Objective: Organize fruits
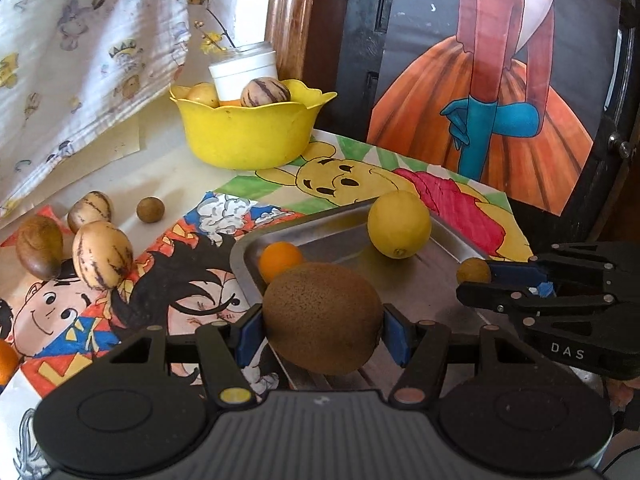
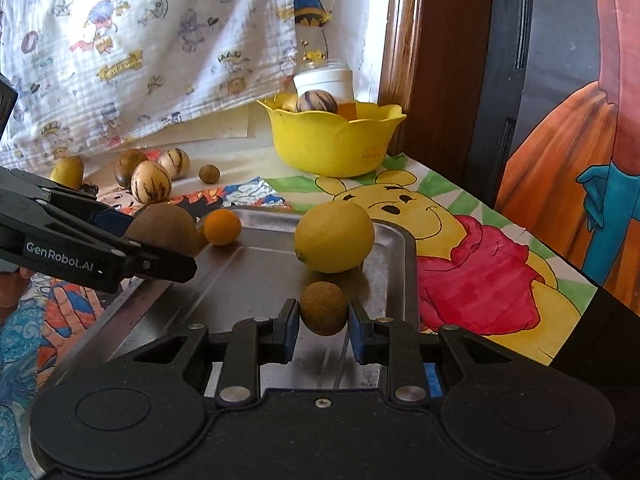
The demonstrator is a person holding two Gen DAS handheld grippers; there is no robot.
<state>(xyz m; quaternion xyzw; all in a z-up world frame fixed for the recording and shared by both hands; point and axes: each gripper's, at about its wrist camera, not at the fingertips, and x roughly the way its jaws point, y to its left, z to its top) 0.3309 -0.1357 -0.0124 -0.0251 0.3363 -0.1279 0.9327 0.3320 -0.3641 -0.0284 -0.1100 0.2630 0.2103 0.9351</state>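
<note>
centre foreground: left gripper (image 1: 323, 330) clenched on brown kiwi (image 1: 323, 317) above metal tray (image 1: 432, 280). right gripper (image 2: 323, 330) clamped on small brown fruit (image 2: 323, 308) over same tray. lemon (image 1: 399, 224) and small orange (image 1: 279, 260) inside tray; yellow bowl (image 1: 248, 136) upper centre.

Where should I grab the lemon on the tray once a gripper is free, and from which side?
Grip the lemon across its short middle, pads on its rounded flanks, probably coming from the near side of the tray. Its nippled end points toward the near left, so the long axis lies roughly toward the grippers. The orange sits well off to its left, so both flanks look open.
</note>
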